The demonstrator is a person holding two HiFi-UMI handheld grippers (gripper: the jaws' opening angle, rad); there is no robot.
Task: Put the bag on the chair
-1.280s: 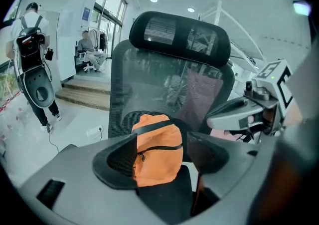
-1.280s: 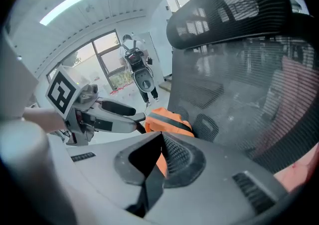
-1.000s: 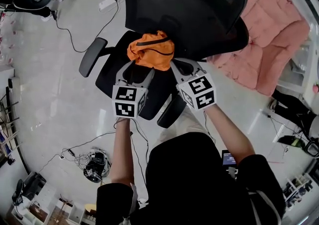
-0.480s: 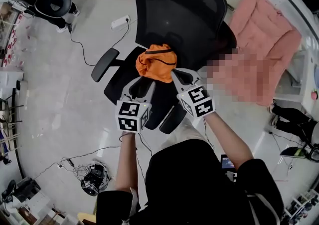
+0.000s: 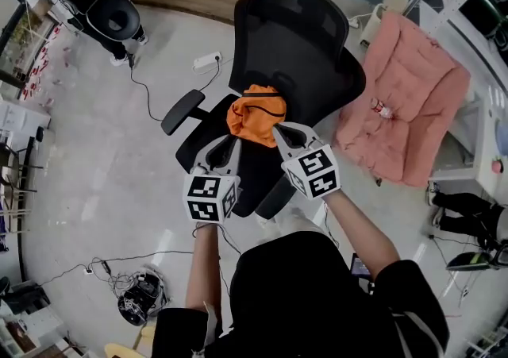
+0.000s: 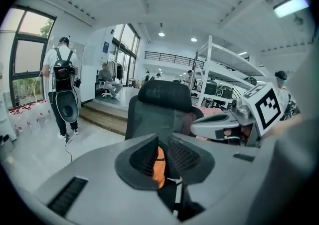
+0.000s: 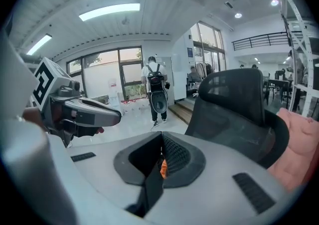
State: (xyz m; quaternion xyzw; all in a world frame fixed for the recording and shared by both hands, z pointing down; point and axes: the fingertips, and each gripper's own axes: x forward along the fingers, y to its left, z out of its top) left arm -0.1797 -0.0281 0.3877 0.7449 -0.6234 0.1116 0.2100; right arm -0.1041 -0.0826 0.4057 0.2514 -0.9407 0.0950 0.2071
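Hanging over the chair, the bag is clamped in the right claw and the just-closing left claw.

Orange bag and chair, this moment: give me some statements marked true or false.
1. The orange bag lies on the floor. False: it is over the seat of the black office chair, at both grippers' tips.
2. Orange fabric shows between the jaws of the left gripper and of the right gripper. True.
3. The left gripper's jaws stand wide open. False: they have just been closing and are nearly together on the fabric.
4. The pink cushion lies beside the chair, not on it. True.
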